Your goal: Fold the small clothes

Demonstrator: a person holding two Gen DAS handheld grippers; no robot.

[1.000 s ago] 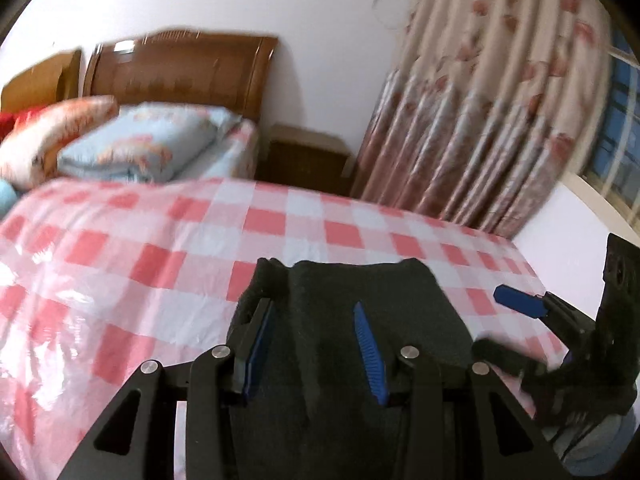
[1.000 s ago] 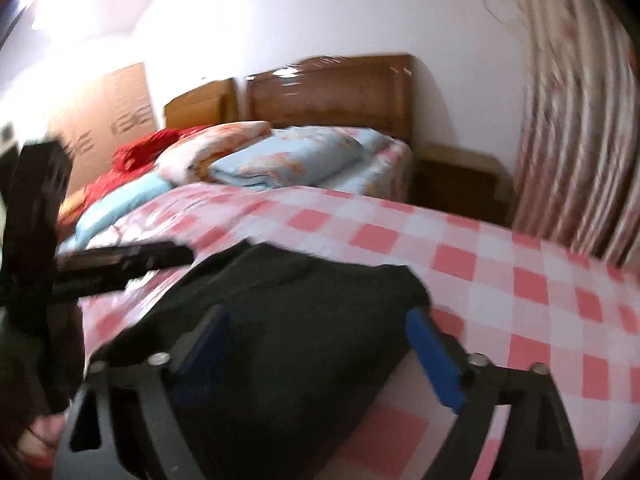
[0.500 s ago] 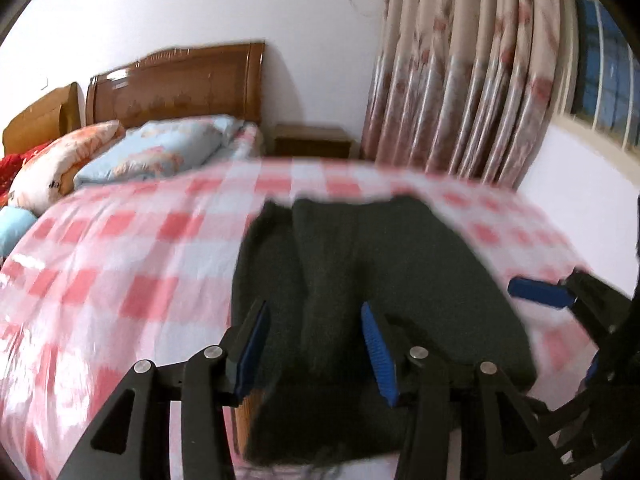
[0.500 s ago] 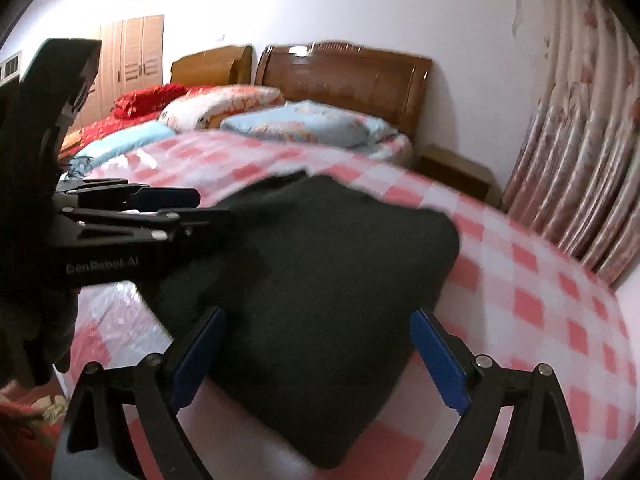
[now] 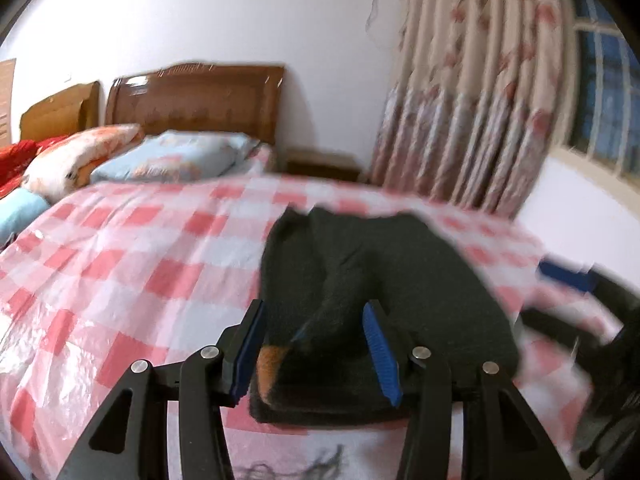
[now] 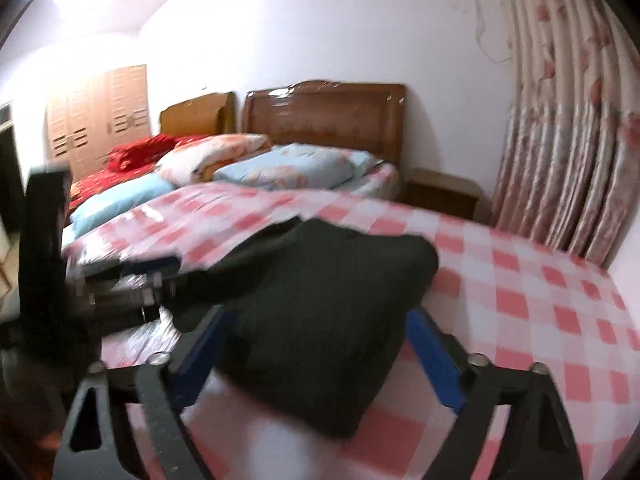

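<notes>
Dark garment (image 5: 384, 296) lies folded into a thick block on the pink-check bedcover (image 5: 132, 264), near the bed's front edge, w/ a raised ridge of cloth running down its middle and an orange patch (image 5: 267, 364) showing at the near left corner, about 7 o'clock on the block. In the right wrist view the same garment (image 6: 320, 312) sits flat, its far corner at roughly 1 o'clock.

Your left gripper (image 5: 316, 354) straddles that ridge; its jaws have just been opening, pads look clear of the cloth on both sides, so I'd call it released, not gripping. Your right gripper (image 6: 316, 360) stands wide over the garment's near right edge, pads apart from the fabric, holding nothing.

Step in hand, as I read it: letting go after a fold, both tools backing off. Fold looks mostly done, though the ridge and the exposed orange bit say it's not tidy.

Next move prob calls for flattening the ridge or one more fold: come in low at the near edge, pinch all layers together, else the top layer slides. Pillows (image 5: 168, 158) and headboard (image 5: 196, 100) sit well clear at 11 o'clock.
</notes>
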